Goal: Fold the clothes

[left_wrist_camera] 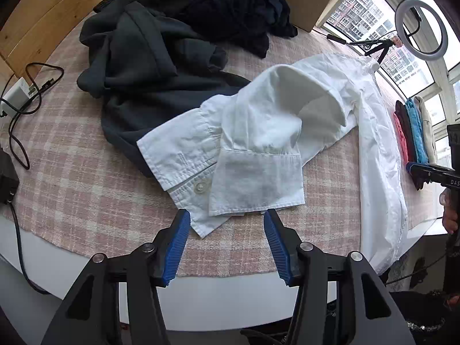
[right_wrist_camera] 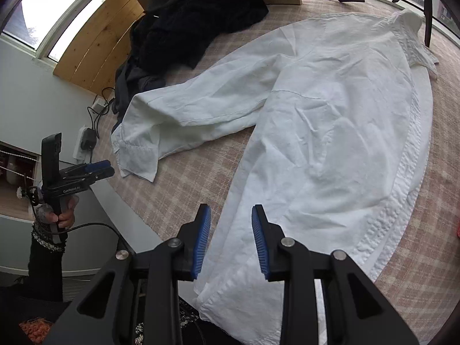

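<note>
A creased white shirt [right_wrist_camera: 330,143] lies spread, its buttoned cuff [left_wrist_camera: 253,184] folded just beyond the left gripper [left_wrist_camera: 227,215]. Both the left and the right gripper [right_wrist_camera: 231,212] stand apart, clamping nothing.

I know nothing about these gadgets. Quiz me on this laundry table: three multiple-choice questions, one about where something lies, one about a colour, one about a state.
1. Where do the dark clothes lie relative to the white shirt?
A. on top of its body
B. at the far side of the table, beyond its sleeve
C. on the floor

2. What colour are the gripper pads?
A. blue
B. red
C. yellow

3. How do the left gripper's jaws stand?
A. clamped on the cuff
B. clamped on a cable
C. open, holding nothing

Answers: B, the dark heap sits behind the sleeve; A, the ribbed pads are blue; C, the cuff lies just beyond the parted fingertips.
</note>
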Demonstrator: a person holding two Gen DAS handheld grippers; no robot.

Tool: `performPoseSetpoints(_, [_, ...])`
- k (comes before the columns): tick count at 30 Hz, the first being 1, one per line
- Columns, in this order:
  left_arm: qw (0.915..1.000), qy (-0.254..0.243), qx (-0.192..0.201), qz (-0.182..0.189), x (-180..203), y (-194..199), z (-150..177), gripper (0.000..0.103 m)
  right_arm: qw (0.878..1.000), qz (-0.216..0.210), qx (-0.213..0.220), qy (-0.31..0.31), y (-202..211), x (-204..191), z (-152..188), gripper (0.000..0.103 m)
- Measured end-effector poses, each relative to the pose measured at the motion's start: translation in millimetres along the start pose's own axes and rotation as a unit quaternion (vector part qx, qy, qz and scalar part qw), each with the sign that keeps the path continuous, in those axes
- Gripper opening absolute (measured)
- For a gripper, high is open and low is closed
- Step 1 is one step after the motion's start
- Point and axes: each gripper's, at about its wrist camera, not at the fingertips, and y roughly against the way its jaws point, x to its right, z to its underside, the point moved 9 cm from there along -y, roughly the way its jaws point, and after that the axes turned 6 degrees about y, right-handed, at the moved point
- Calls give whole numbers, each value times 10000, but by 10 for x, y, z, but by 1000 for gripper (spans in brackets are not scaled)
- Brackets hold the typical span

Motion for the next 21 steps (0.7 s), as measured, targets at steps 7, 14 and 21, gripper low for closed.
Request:
performPoseSetpoints(7, [9998, 166, 72, 122, 60, -313, -77, 43, 9995, -57, -167, 263, -124, -282, 64, 29])
performPoseSetpoints(14, [9982, 104, 312, 506, 38, 50, -146, 7, 9974, -379, -146, 603, -483, -663, -175, 29])
performPoseSetpoints(21, [9874, 572, 605, -1346, -940, 362, -329, 32, 9970, -308, -130, 698, -901, -803, -563, 29])
